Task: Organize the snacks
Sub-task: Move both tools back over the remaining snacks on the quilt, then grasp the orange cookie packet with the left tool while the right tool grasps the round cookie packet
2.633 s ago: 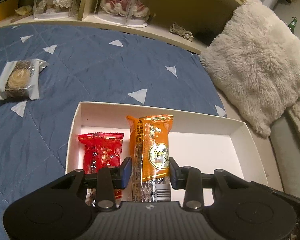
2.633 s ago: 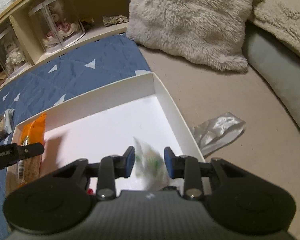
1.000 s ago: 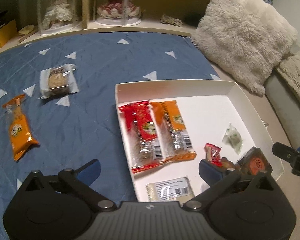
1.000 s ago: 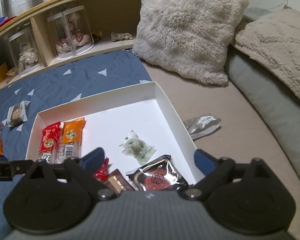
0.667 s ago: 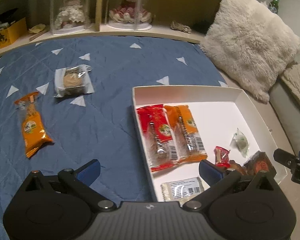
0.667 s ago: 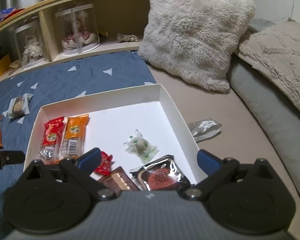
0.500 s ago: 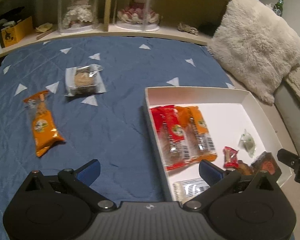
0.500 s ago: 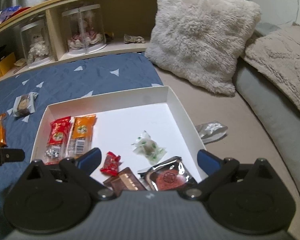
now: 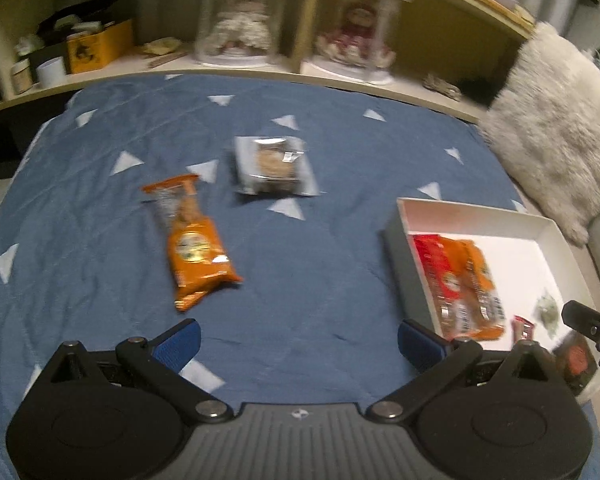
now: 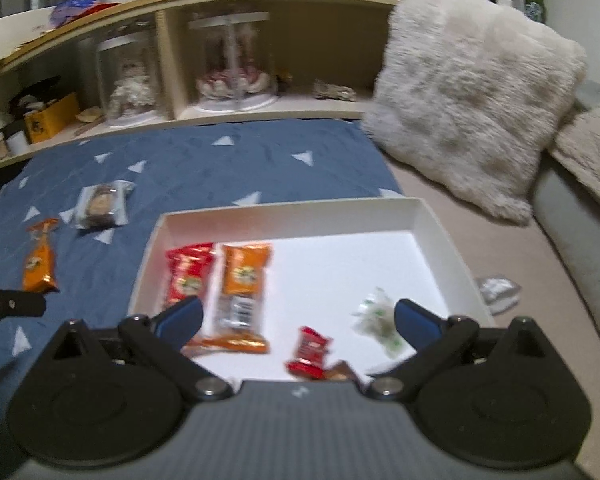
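We judge our left gripper [image 9: 298, 340], fingers wide and empty, nearer the orange pack [image 9: 192, 242], which lies left of the box [image 9: 406, 280], long axis running away from us; right gripper [image 10: 296, 316] also wide.

I saw a navy blue quilt [image 9: 308, 264] dotted with small white triangles. On it lay an orange snack packet [image 9: 192, 240] and a silvery-clear wrapper [image 9: 274, 166] with a brown biscuit inside. The box [image 10: 300, 216] was plain white; in it lay a red packet [image 10: 186, 276] beside an orange packet [image 10: 244, 276], a small red candy [image 10: 310, 350] and a clear sweet wrapper [image 10: 376, 320] with green marks. My left gripper [image 9: 298, 340] and right gripper [image 10: 296, 318] were black with blue pads. The pillow [image 10: 472, 96] was creamy white and fluffy, the shelf [image 10: 172, 4] pale wood.
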